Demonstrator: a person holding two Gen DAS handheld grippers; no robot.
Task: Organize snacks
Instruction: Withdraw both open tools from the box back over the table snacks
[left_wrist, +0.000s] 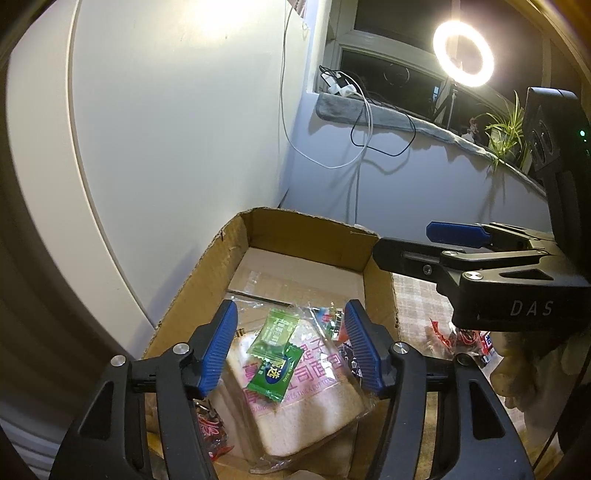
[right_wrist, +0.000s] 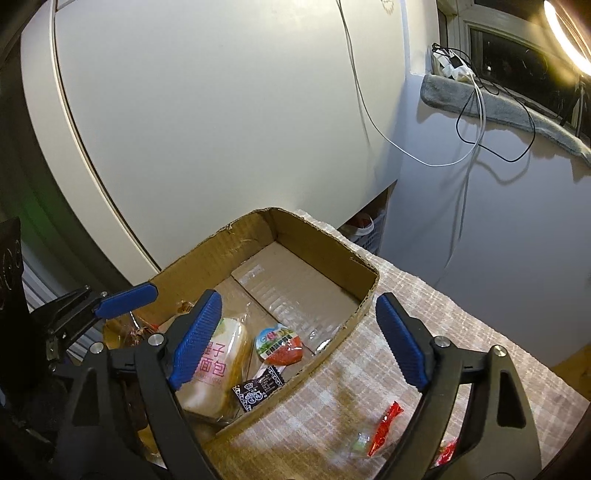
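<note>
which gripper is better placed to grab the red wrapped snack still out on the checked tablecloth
Right. The right gripper is open, and the red wrapped snack lies just below its right finger, outside the brown cardboard box. The left gripper hangs over the box.

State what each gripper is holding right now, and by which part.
Nothing is held. The left gripper stands open above the green candy wrappers lying on the bagged sliced bread in the brown cardboard box. The right gripper is open too.

Dim room; ring light (left_wrist: 463, 53) glares upper right; fisheye edges dark, warped.
</note>
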